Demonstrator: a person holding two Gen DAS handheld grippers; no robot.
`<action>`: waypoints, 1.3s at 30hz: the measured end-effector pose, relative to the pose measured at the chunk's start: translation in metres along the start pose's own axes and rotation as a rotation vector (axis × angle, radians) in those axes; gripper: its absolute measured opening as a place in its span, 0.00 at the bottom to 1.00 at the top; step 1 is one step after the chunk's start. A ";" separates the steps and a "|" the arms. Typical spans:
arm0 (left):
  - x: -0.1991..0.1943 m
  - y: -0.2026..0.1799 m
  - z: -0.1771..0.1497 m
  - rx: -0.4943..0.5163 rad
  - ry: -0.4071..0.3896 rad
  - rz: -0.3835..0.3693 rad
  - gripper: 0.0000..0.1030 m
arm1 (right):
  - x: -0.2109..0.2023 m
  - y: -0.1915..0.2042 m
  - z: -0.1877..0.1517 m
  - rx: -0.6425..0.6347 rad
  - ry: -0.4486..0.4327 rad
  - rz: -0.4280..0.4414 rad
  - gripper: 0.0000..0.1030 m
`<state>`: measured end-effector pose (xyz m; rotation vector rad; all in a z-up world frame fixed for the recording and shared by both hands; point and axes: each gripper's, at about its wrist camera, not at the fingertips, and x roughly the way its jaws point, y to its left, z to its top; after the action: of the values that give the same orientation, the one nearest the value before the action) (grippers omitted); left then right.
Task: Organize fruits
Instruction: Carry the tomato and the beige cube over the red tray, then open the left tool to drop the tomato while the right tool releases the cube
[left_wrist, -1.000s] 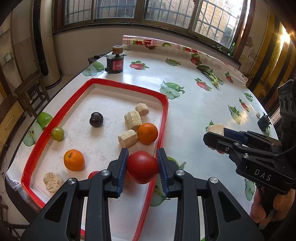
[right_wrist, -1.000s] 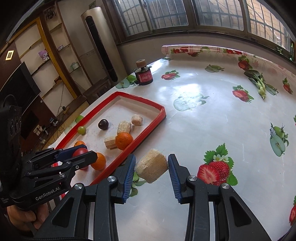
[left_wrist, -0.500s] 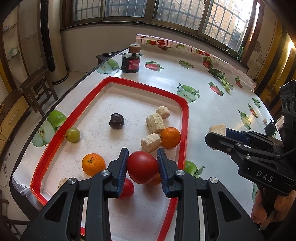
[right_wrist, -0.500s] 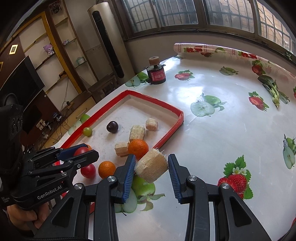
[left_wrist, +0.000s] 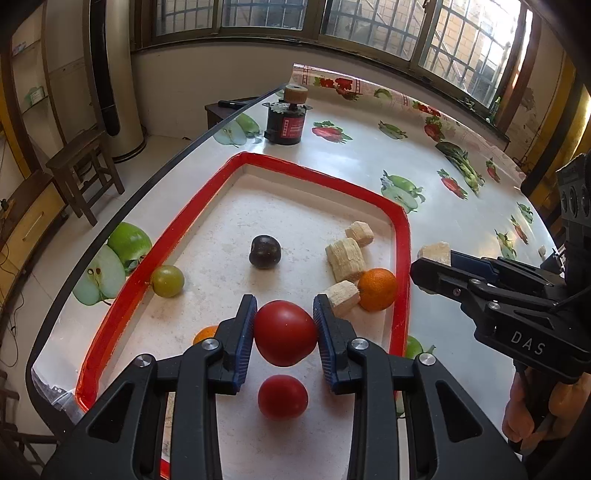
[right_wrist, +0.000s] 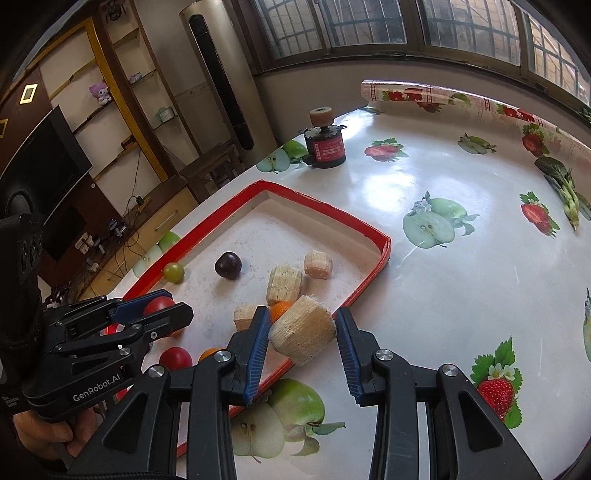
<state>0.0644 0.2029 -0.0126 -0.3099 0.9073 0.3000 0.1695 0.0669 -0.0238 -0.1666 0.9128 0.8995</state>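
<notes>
A: Nearest thing: the left gripper (left_wrist: 285, 330) is clamped on a tomato (left_wrist: 285, 333), held over the near end of the red tray (left_wrist: 402, 266). Right gripper (right_wrist: 300, 341) pinches a tan chunk (right_wrist: 302, 329) above the tray's right rim.

B: Surface?

A: Glossy table (right_wrist: 461, 280) with a fruit-print cloth; windows behind, shelves and a TV on the left.

B: Count in the tray?

A: One more tomato (left_wrist: 282, 397), two oranges (left_wrist: 377, 289) (second one half hidden behind the left finger), three tan chunks, one dark plum (left_wrist: 265, 251), one green grape (left_wrist: 167, 281).

B: Anything farther out?

A: A small black motor (left_wrist: 287, 118) past the tray.
</notes>
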 end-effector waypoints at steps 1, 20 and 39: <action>0.002 0.002 0.002 -0.002 0.001 0.001 0.28 | 0.003 0.000 0.002 -0.001 0.001 0.001 0.36; 0.050 0.034 0.059 -0.039 0.043 0.052 0.28 | 0.075 0.003 0.059 -0.025 0.061 0.010 0.36; 0.083 0.044 0.056 -0.079 0.115 0.083 0.29 | 0.109 -0.003 0.061 -0.046 0.113 0.005 0.39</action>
<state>0.1357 0.2750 -0.0534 -0.3658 1.0251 0.3986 0.2405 0.1596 -0.0672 -0.2569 0.9981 0.9231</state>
